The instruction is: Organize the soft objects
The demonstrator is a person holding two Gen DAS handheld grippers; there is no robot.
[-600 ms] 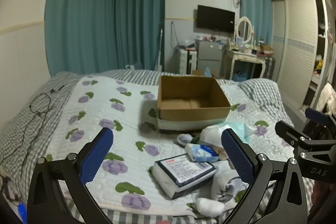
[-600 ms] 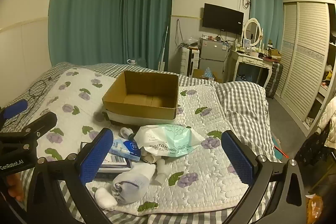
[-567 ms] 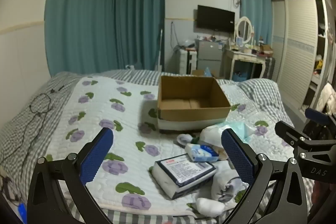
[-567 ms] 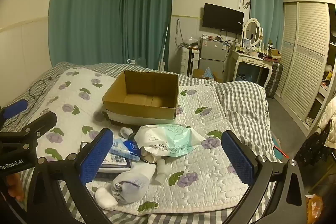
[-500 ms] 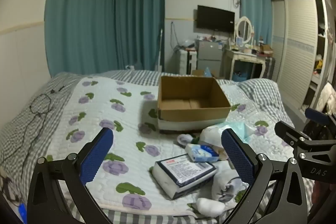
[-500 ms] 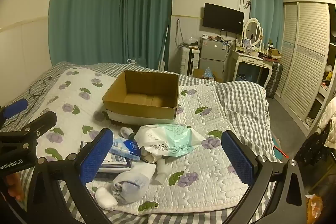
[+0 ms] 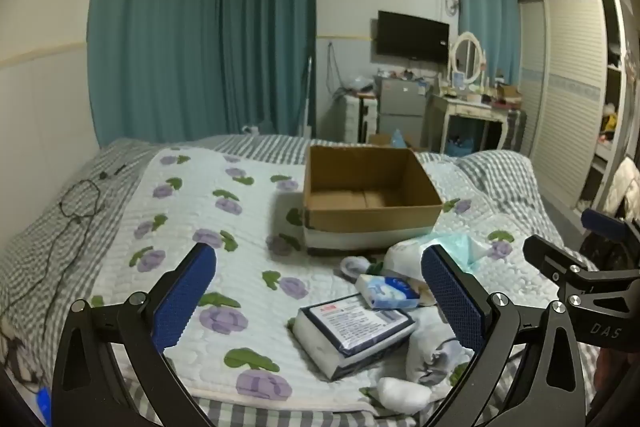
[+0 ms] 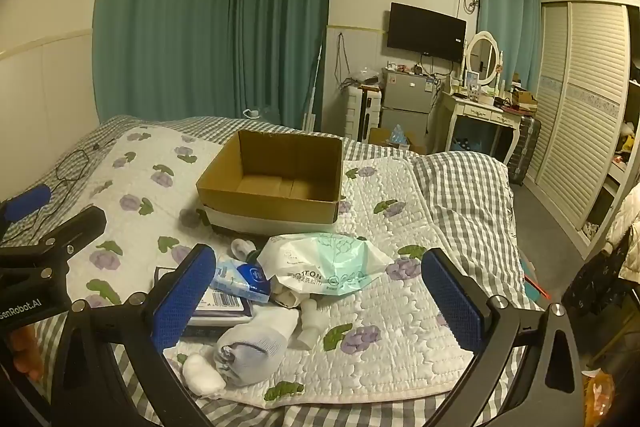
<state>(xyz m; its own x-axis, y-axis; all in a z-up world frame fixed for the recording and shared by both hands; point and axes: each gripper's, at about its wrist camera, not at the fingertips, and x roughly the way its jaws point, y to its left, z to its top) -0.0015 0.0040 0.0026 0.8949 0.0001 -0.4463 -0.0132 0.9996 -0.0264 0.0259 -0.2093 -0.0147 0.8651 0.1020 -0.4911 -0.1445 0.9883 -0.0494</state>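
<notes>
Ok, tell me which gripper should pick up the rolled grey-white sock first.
Right, probably. The rolled grey-white sock lies just ahead of the open right gripper, between its fingers. For the open left gripper the sock sits off to its right, partly behind a finger.

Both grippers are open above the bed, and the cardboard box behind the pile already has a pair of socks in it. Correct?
Not quite. The cardboard box is empty: the right wrist view shows its bare bottom. The rolled socks lie on the quilt in front of it. The left gripper and right gripper are indeed open.
</notes>
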